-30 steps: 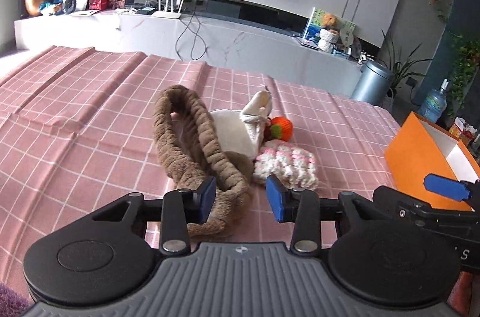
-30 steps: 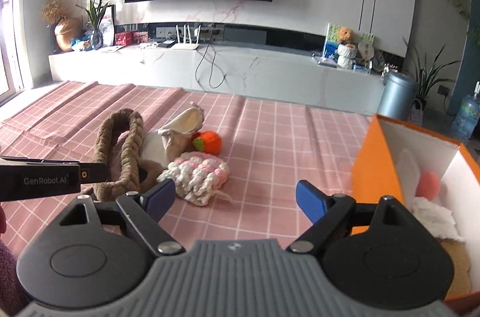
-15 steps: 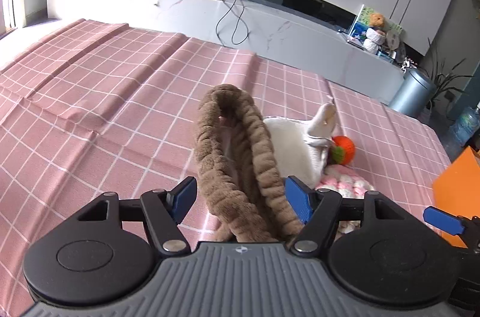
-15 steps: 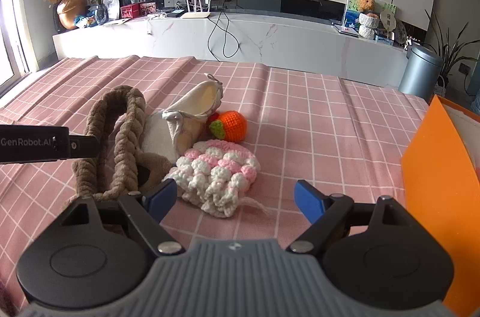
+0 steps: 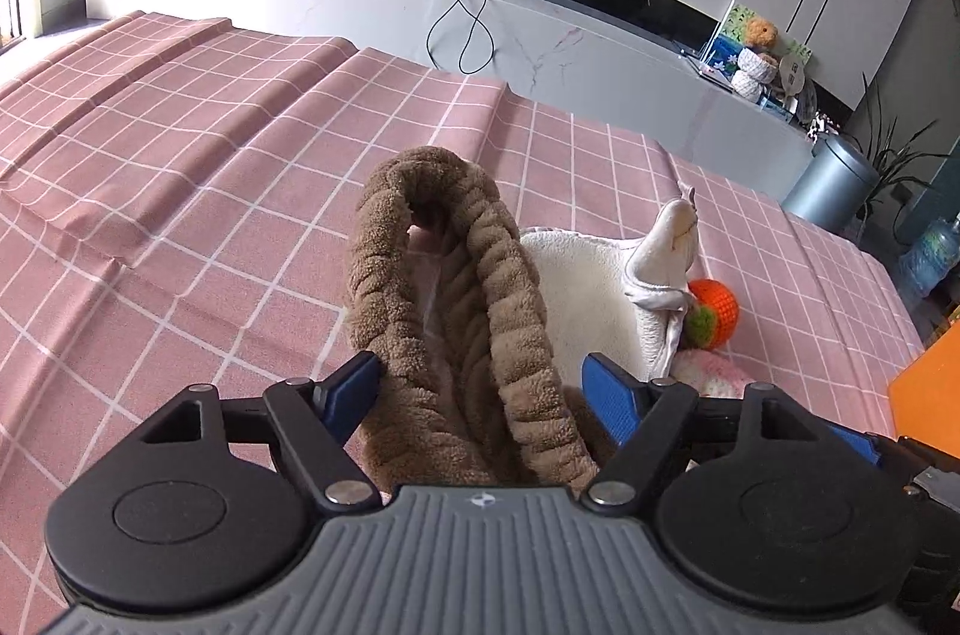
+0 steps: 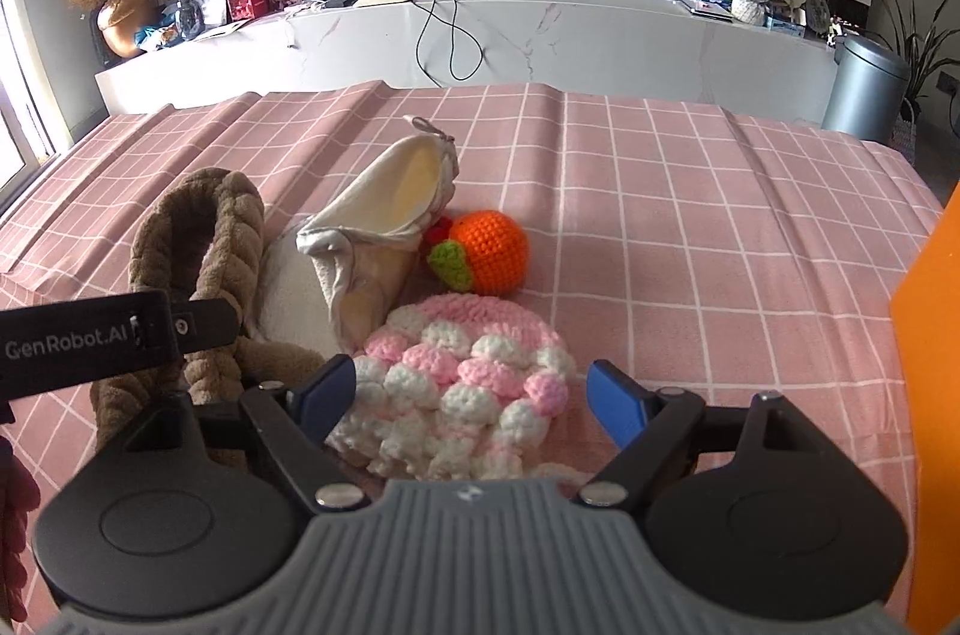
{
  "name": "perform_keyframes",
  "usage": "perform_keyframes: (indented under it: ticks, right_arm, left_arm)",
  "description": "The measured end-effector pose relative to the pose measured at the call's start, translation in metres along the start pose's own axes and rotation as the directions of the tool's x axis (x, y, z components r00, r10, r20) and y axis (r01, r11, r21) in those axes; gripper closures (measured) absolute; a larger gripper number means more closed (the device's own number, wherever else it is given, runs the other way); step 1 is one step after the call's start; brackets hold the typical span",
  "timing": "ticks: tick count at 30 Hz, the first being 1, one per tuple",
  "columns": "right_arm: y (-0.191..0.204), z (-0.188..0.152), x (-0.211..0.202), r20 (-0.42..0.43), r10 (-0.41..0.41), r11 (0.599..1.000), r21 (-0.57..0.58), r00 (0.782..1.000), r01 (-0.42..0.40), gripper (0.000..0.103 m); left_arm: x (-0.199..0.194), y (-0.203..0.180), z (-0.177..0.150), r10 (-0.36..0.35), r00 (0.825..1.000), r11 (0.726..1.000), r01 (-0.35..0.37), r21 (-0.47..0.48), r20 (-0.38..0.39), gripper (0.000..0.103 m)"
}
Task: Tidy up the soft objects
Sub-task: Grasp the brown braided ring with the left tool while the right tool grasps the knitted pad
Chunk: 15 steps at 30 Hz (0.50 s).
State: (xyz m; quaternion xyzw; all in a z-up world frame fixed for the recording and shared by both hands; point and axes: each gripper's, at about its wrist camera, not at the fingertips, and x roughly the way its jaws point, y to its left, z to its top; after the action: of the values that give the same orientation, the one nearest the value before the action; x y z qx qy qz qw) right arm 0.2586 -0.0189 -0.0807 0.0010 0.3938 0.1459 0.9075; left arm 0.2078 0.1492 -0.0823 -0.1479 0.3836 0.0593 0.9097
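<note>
A brown plush braided loop [image 5: 504,287] lies on the pink checked cloth [image 5: 180,191]. Its near end sits between the fingers of my left gripper [image 5: 477,377], whose jaws are opening; the right pad stands off the plush. Beside the loop lie a white fabric pouch [image 6: 384,227], an orange crochet ball [image 6: 489,251] and a pink-and-white crochet piece [image 6: 468,365]. My right gripper [image 6: 469,383] stands open low over the crochet piece, its pads on either side and apart from it. The brown loop [image 6: 222,239] shows at the left of the right wrist view.
An orange box [image 6: 927,335] stands at the right edge of the cloth, also in the left wrist view as the orange box [image 5: 927,389]. A white media console [image 6: 480,29] with a router and ornaments runs behind the bed. A grey bin [image 6: 864,89] stands far right.
Both grippers have come forward and down onto the pile. The left jaws widened and now straddle the brown loop. The right gripper came over the pink-and-white crochet piece.
</note>
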Motion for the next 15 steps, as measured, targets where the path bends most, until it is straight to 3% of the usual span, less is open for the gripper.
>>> perform_keyframes:
  ticks: [6, 10, 15]
  right_arm:
    - [0.010, -0.001, 0.008, -0.007, -0.008, 0.999, -0.044, 1.000, 0.008, 0.017]
    - [-0.001, -0.001, 0.007, -0.019, 0.021, 1.000, 0.014, 1.000, -0.021, 0.027]
    - [-0.008, -0.008, -0.003, -0.026, 0.056, 0.998, 0.026, 0.998, -0.056, 0.041]
  left_arm:
    - [0.014, -0.009, -0.003, 0.060, 0.998, 0.995, -0.057, 0.085, -0.032, 0.023]
    - [0.009, -0.003, -0.002, 0.069, 0.997, 0.995, -0.066, 0.079, -0.027, 0.055]
    - [-0.001, 0.000, -0.005, 0.055, 0.998, 0.996, -0.054, 0.070, -0.017, 0.068]
